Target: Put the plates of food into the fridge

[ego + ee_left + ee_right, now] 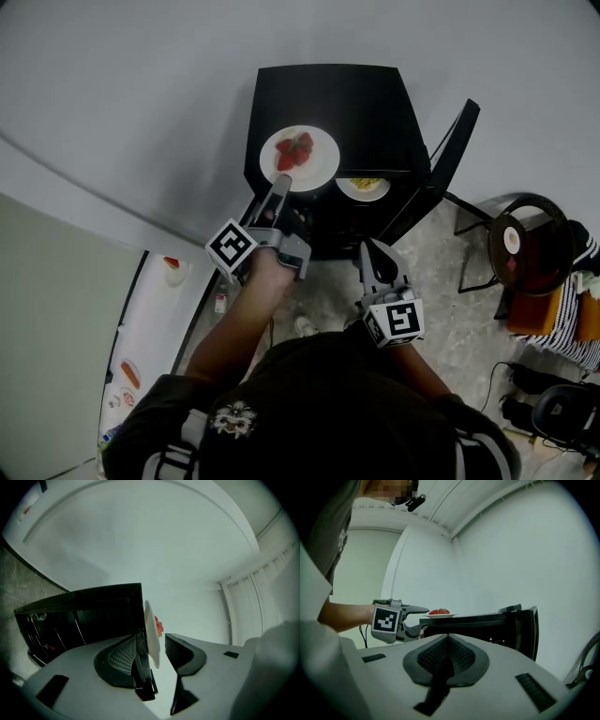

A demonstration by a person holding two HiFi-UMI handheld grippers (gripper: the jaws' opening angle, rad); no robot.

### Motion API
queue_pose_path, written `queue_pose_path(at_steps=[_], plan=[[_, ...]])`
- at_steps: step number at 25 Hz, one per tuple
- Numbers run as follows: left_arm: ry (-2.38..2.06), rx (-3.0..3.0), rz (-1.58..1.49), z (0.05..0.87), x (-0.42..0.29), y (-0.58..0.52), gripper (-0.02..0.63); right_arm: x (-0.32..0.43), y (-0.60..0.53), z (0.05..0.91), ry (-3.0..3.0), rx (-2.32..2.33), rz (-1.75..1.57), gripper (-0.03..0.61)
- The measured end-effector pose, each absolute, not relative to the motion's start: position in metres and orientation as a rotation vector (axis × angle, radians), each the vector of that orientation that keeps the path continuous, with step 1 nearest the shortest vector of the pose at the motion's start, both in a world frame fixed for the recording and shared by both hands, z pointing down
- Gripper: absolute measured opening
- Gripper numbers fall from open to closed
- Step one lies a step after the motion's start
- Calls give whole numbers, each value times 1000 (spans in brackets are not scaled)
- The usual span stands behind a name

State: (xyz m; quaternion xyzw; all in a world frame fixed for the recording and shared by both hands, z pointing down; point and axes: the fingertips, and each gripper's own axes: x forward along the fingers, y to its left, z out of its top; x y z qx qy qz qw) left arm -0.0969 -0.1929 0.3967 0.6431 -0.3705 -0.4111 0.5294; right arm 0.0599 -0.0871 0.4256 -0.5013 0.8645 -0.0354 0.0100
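A white plate [314, 169] of strawberries [293, 152] lies on top of the black mini fridge [328, 94]. My left gripper [279, 187] is at the plate's near rim, rolled on its side. In the left gripper view the plate [151, 634] stands edge-on between the jaws, against the left finger [138, 644], with a gap to the right finger. The gripper is open. My right gripper [373, 251] hangs lower in front of the fridge, shut and empty [449, 637]. It looks at the left gripper [423, 618] and the plate [440, 615]. A second plate with yellow food [364, 186] sits inside the fridge.
The fridge door [455, 150] stands open to the right. A round dark stool [530, 244] and a person in stripes [574, 305] are at the right edge. A white counter [150, 328] with more plates of food runs along the left. Cables lie on the floor at lower right.
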Motion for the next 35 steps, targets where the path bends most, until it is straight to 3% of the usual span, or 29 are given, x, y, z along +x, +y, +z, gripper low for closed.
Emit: queue_pose_path(at_steps=[4, 11, 21, 35], plan=[[-874, 1508, -979, 398, -96, -195, 187, 56, -84, 429, 2713, -1553, -125, 25], [-895, 1512, -972, 392, -94, -198, 84, 52, -85, 423, 2722, -1540, -89, 25], [-907, 1513, -943, 398, -92, -190, 48, 48, -79, 425, 2745, -1537, -58, 25], [-741, 1471, -950, 379, -68, -140, 43, 60, -84, 421, 2722, -1599, -14, 25]])
